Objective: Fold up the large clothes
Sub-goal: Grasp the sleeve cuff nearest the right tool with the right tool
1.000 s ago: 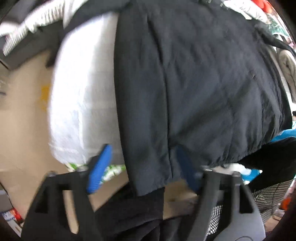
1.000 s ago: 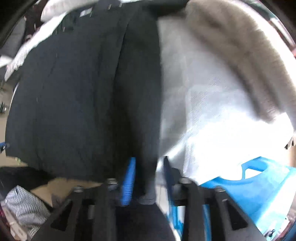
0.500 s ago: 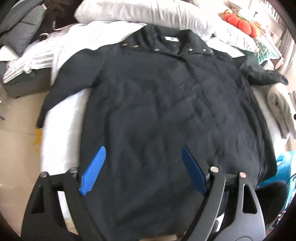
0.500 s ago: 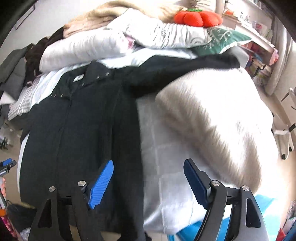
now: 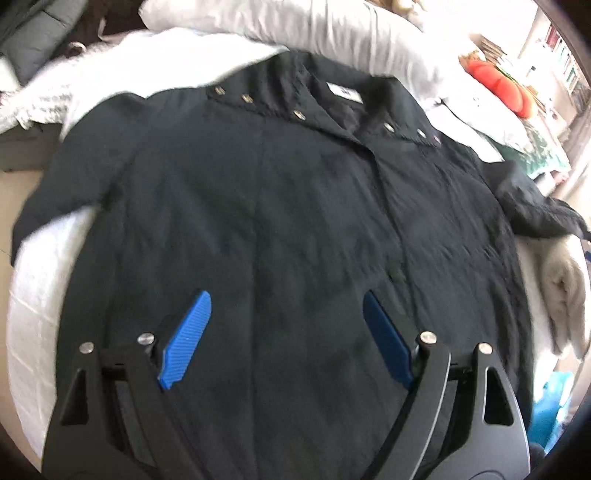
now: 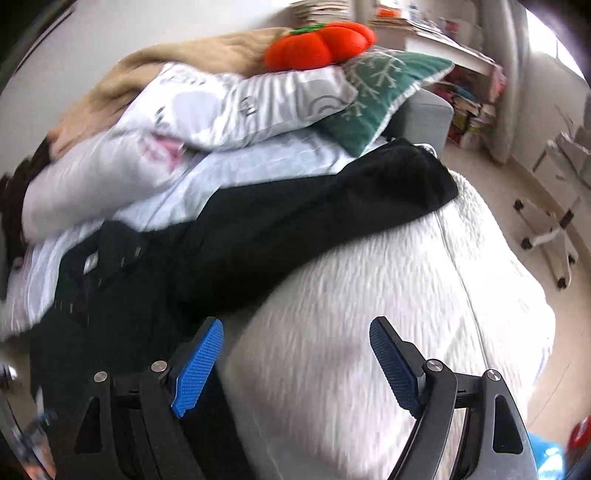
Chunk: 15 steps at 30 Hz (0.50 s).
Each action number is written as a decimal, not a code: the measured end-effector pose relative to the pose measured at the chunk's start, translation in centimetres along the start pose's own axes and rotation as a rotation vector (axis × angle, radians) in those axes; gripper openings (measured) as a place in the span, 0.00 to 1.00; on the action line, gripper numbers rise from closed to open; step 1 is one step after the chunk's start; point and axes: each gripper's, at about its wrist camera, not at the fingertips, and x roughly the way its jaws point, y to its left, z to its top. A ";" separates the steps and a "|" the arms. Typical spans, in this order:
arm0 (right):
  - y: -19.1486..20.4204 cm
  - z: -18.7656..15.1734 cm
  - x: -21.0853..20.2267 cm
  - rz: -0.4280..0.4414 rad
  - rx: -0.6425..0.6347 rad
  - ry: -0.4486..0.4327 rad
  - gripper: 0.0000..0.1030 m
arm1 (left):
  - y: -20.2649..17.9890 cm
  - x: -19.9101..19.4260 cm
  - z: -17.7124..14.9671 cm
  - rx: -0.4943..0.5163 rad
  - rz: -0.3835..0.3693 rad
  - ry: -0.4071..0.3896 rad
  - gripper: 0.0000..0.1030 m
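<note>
- Here, in the left wrist view, the black jacket (image 5: 280, 229) lies spread face up across the white bedspread (image 5: 40, 280), collar and label toward the pillows (image 5: 295, 26), hem toward the camera.
- The left gripper (image 5: 284, 332) hangs above the lower front of the jacket with its jaws wide apart and nothing between the blue pads (image 5: 186, 339); no cloth is pinched.
- The jacket's sleeve (image 5: 62, 192) on the left of this view runs off toward the bed edge, so a careless pull on the body could, I judge, drag it over the side and undo the flat lay.
- A grab in the middle of the front panel would likely take only the top layer, and the fold would bunch rather than crease cleanly.
- The beige blanket (image 5: 565, 288) sits just beside the jacket's far edge on the right; a wide fold that way could catch it.
- Next, in the right wrist view, the right gripper (image 6: 295, 354) also stands wide and empty, over the white textured blanket (image 6: 388, 295), beside the jacket rather than over it.
- The other sleeve (image 6: 332, 206) stretches out over that blanket toward the green cushion (image 6: 380, 96), with the orange pumpkin cushion (image 6: 319, 44) behind.
- If these jaws close where they hover, they may nip blanket together with the sleeve, and lifting would haul bedding along.
- The view is blurred, so the sleeve's cuff edge is hard to place; a misjudged pinch there could miss the cloth altogether.
</note>
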 end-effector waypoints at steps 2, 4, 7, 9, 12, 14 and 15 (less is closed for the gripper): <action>-0.6 1.8 1.3 0.000 0.051 -0.018 0.81 | 0.6 0.7 0.4 -0.014 0.026 -0.008 0.82; -1.2 3.1 2.2 -0.002 0.100 -0.030 0.81 | 1.2 1.5 0.6 -0.043 0.028 0.013 0.82; -2.7 4.9 3.8 0.001 0.196 -0.054 0.81 | 1.8 2.2 0.7 -0.072 0.014 0.039 0.82; -3.4 5.6 4.3 0.000 0.249 -0.073 0.81 | 2.0 2.5 0.7 -0.075 0.022 0.043 0.82; -4.1 6.5 4.8 -0.002 0.292 -0.102 0.52 | 2.2 2.6 0.9 -0.075 0.024 0.040 0.82; -4.4 6.9 4.7 -0.019 0.318 -0.108 0.12 | 2.4 2.4 1.0 -0.084 0.024 0.033 0.82; -4.5 7.1 4.5 -0.017 0.330 -0.111 0.11 | 2.5 2.4 1.1 -0.089 0.023 0.030 0.82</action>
